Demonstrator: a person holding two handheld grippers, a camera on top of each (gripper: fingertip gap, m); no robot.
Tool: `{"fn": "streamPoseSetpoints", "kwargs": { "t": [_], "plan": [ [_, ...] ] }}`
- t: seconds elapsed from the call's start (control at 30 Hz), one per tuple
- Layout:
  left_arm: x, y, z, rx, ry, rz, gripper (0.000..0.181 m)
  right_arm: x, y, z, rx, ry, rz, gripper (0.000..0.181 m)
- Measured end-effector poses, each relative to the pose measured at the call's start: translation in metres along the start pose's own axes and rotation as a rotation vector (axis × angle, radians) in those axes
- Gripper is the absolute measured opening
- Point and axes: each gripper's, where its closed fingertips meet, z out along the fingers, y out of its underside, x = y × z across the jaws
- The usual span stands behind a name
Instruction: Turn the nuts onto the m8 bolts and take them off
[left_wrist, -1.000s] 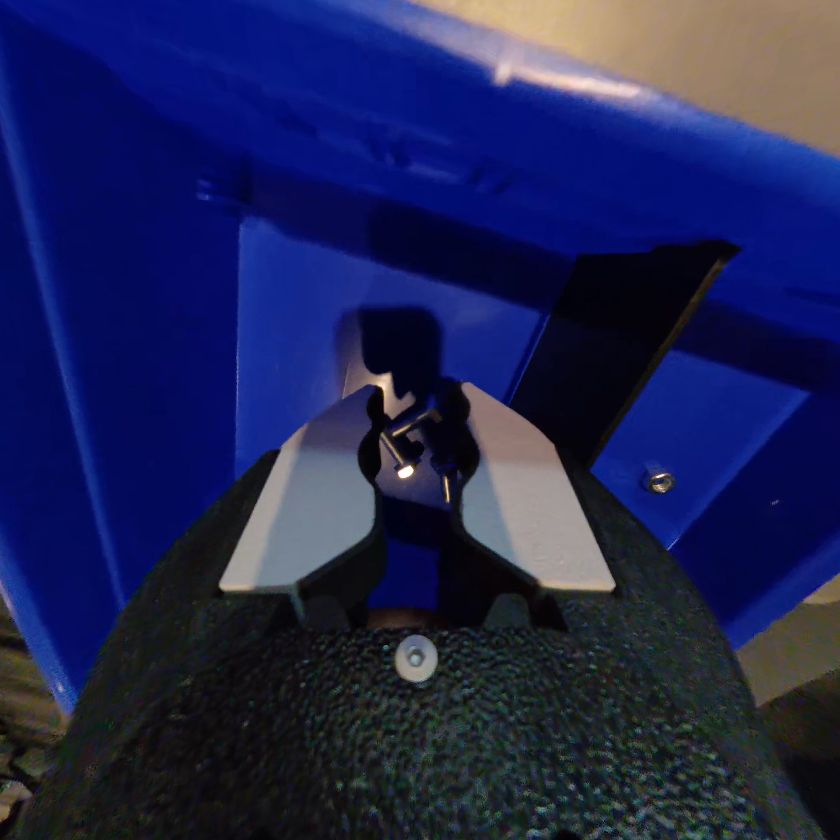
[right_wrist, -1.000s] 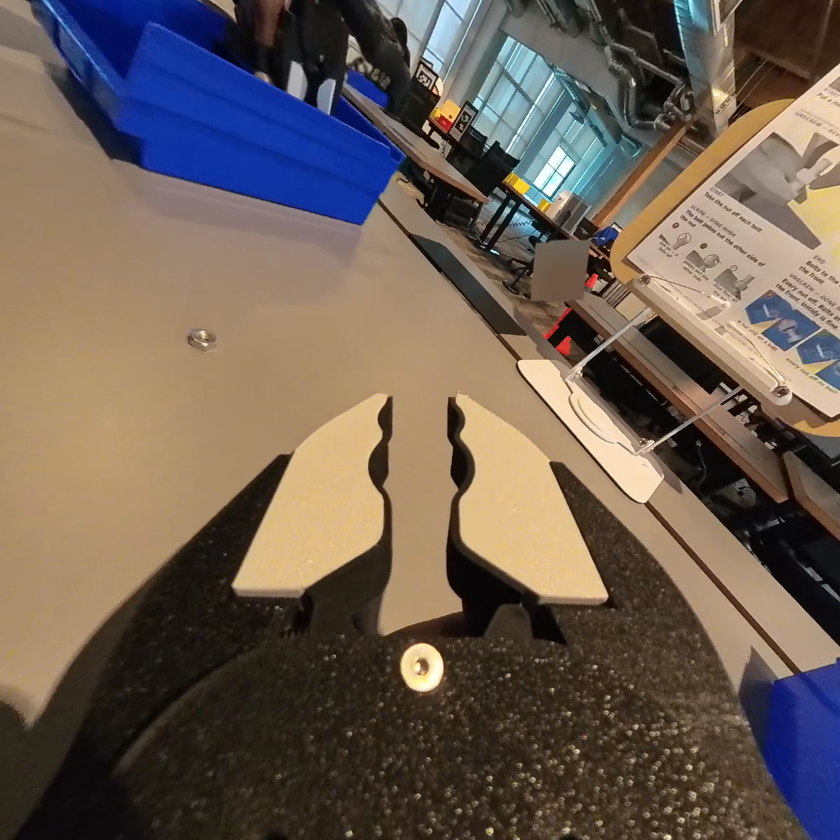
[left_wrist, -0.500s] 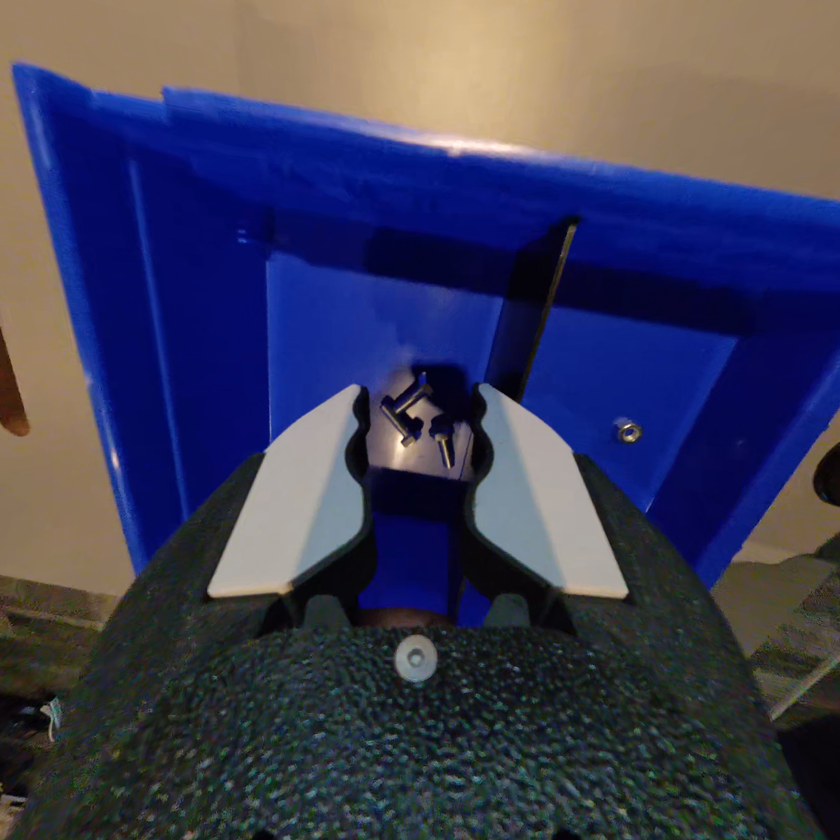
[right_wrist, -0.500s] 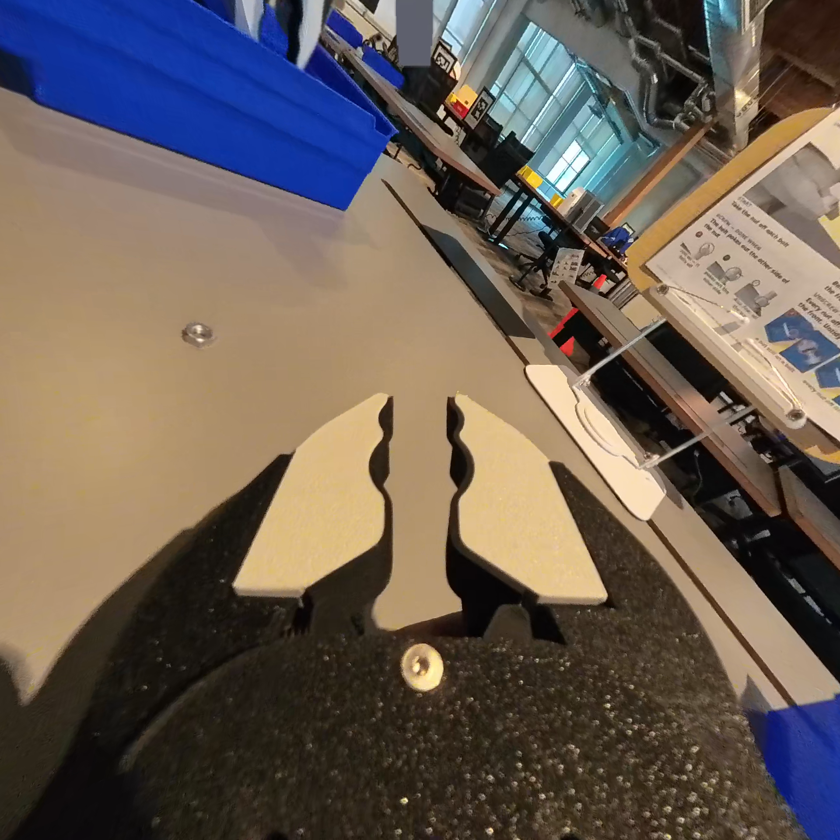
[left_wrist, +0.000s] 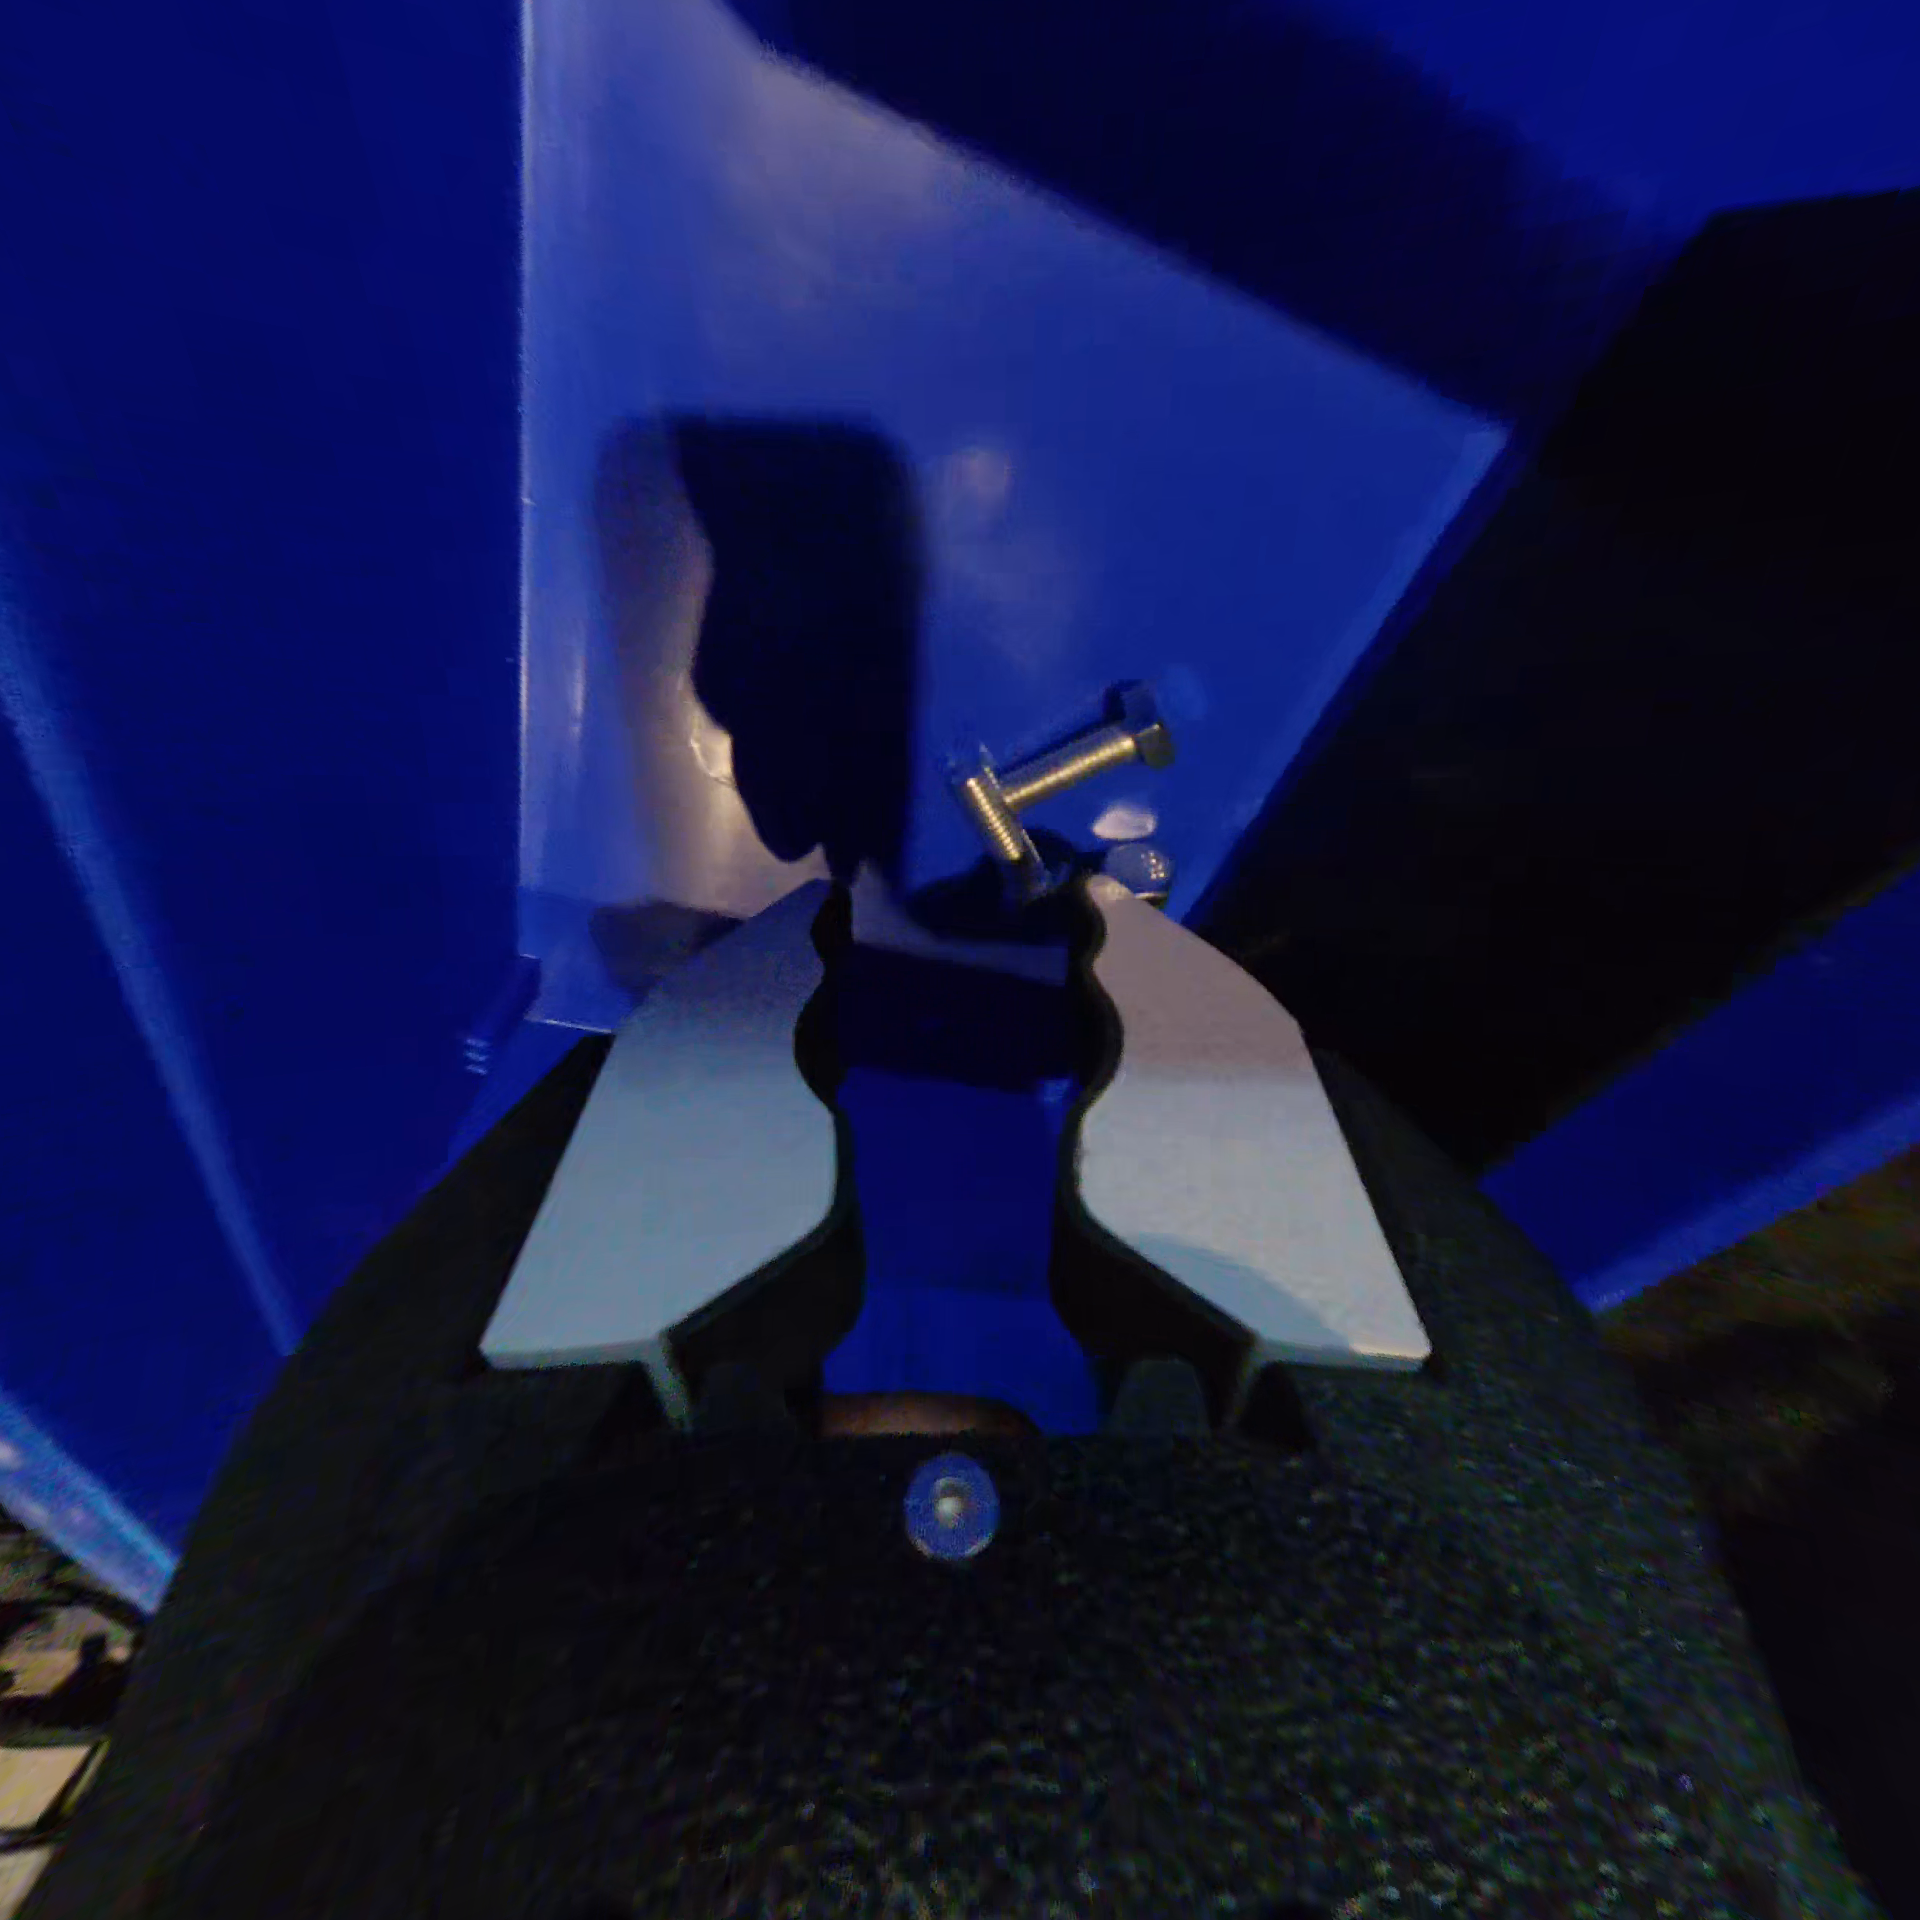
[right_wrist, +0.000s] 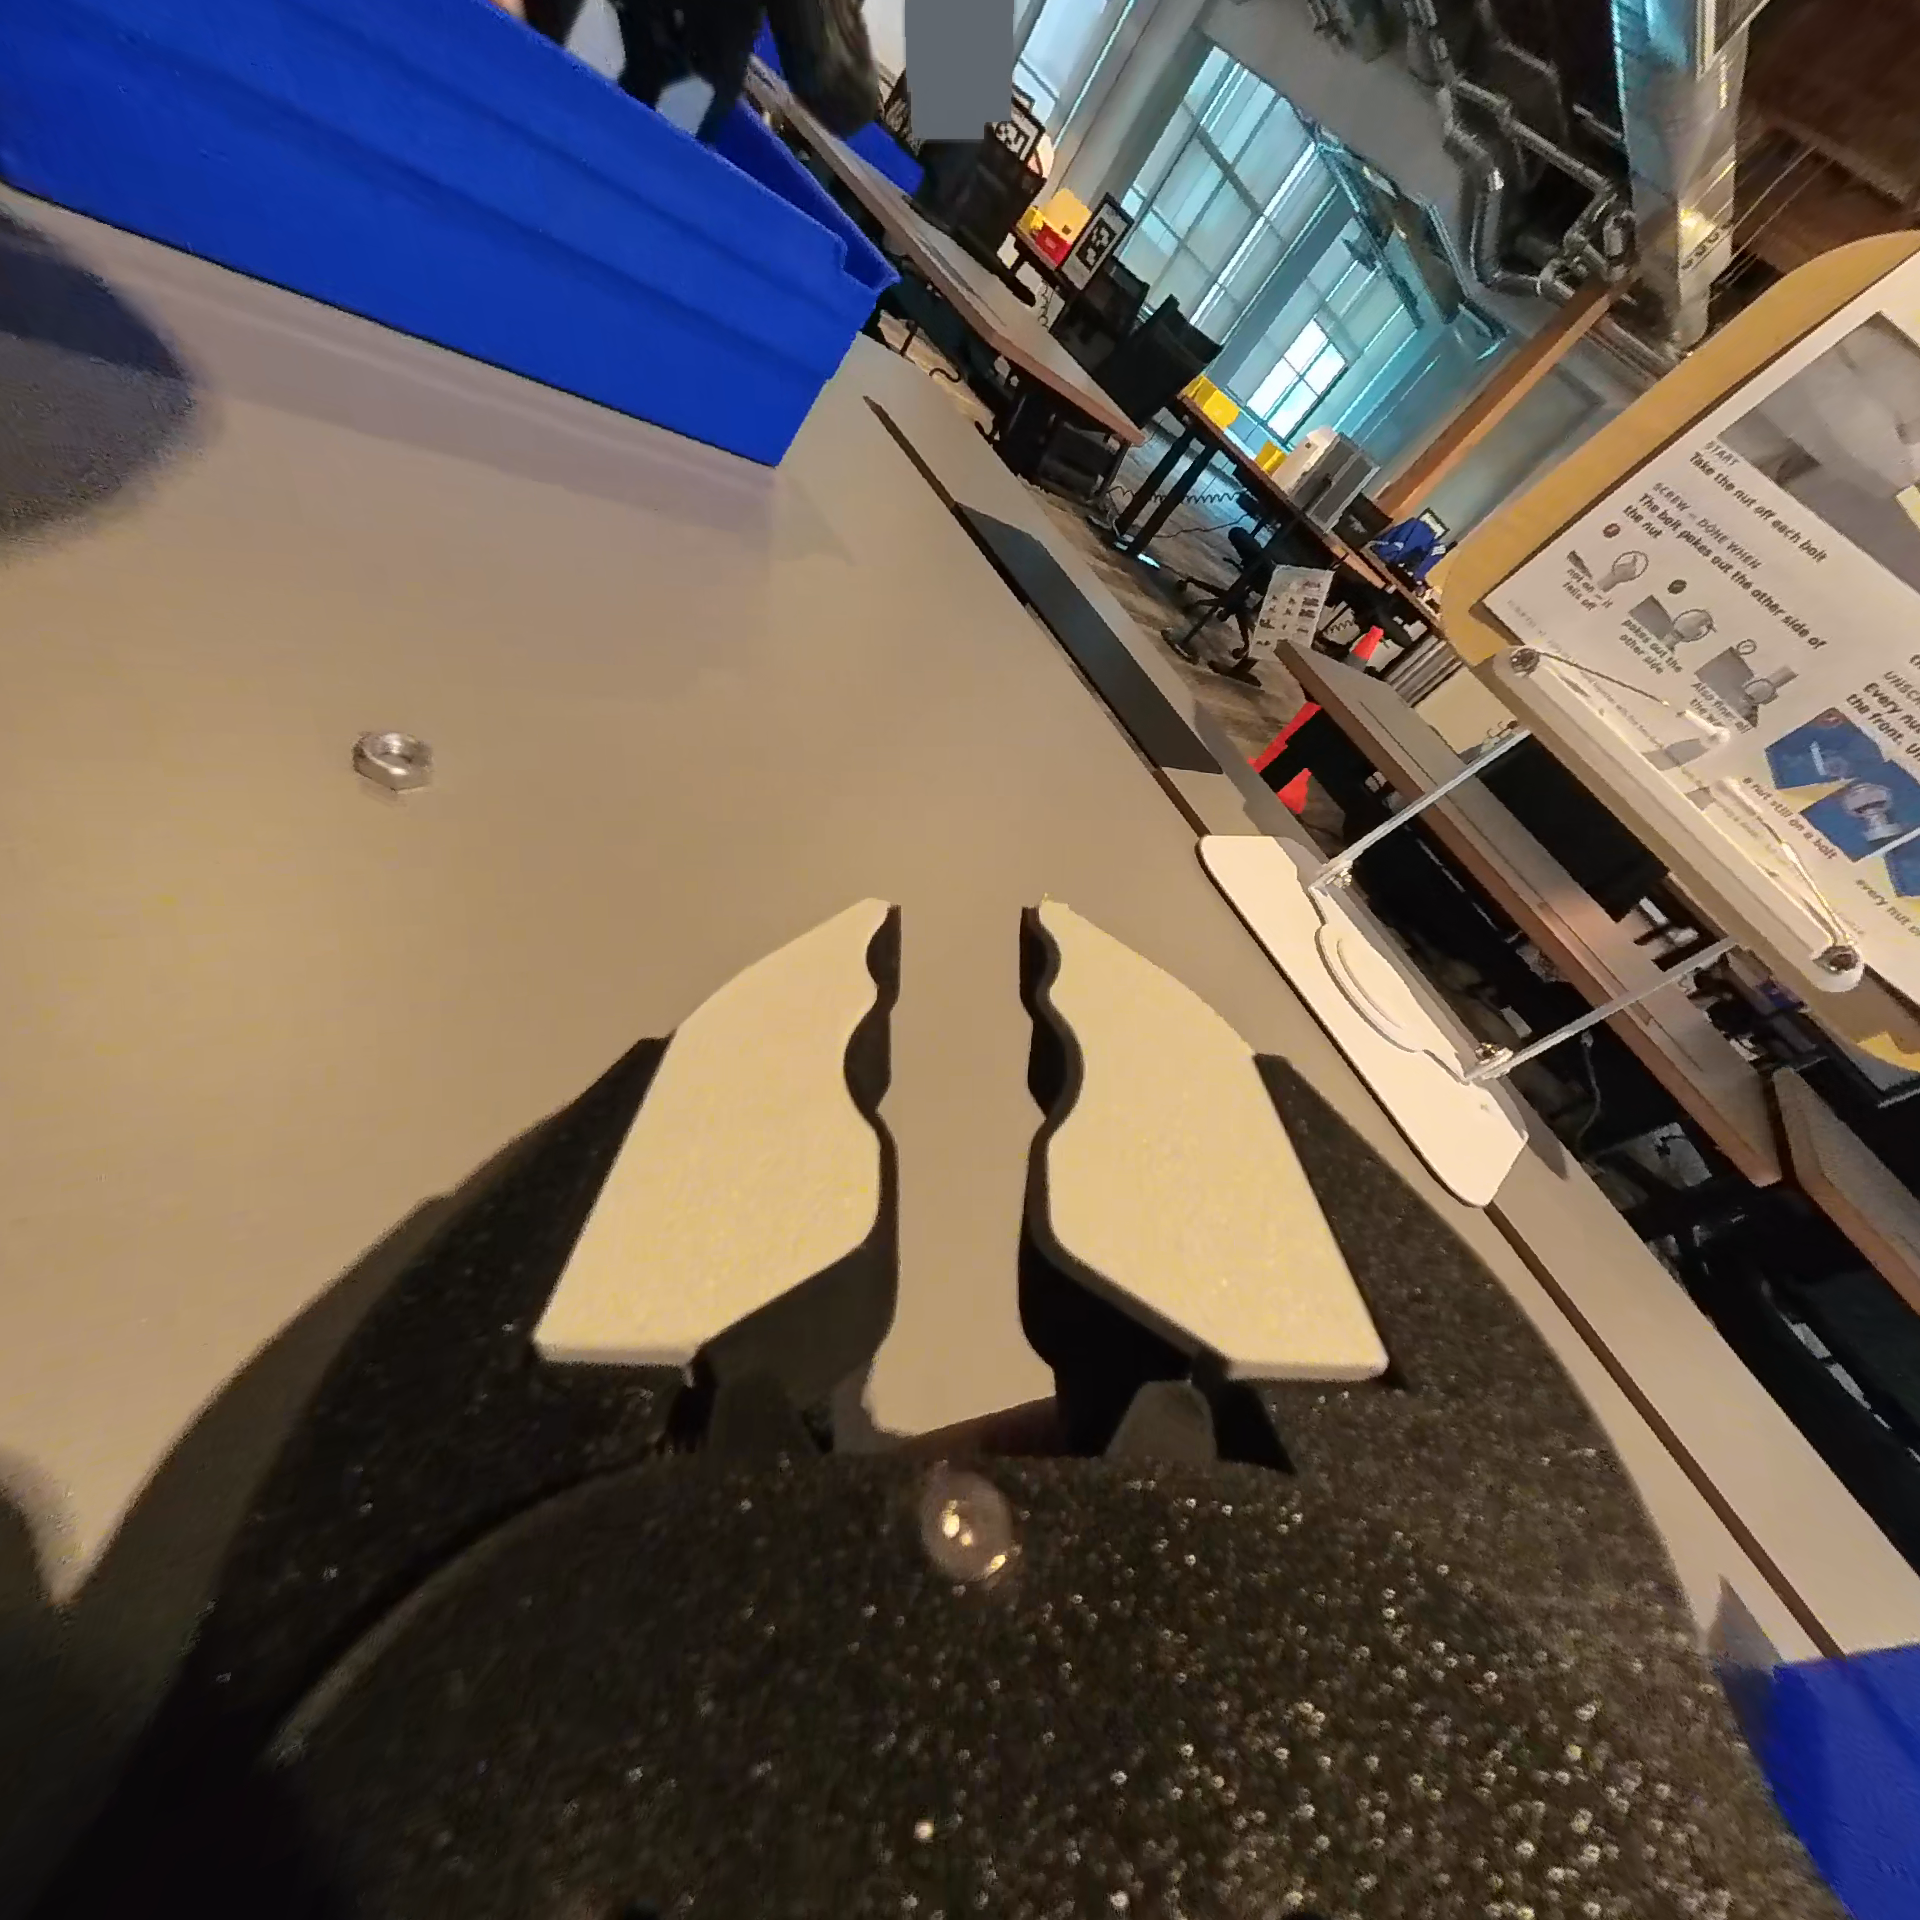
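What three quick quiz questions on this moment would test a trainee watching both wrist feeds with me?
1. True or false: the left gripper is shut on a bolt.
2. Multiple choice: the loose nut in the right wrist view lies A) inside the blue bin, B) on the grey tabletop, C) between the right gripper's fingers.
3. Fill in: in the left wrist view, the bolts lie on the floor of a ____ bin.

Key:
1. False; its jaws stand apart and empty, with the bolts just beyond the right fingertip.
2. B
3. blue
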Motion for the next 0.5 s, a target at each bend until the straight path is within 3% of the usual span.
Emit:
{"fn": "streamPoseSetpoints", "kwargs": {
  "t": [0.27,0.43,0.5],
  "plan": [
    [-0.003,0.001,0.014,-0.081,-0.057,-0.061,0.031,0.007,0.000,-0.014,0.027,0.041,0.024,0.021],
    [0.007,0.000,0.016,-0.081,-0.042,-0.083,0.009,0.010,-0.004,-0.021,0.053,0.059,0.022,0.021],
    [0.007,0.000,0.015,-0.059,-0.057,-0.112,0.008,0.011,-0.005,-0.024,0.065,0.065,0.023,0.022]
  ]
}}
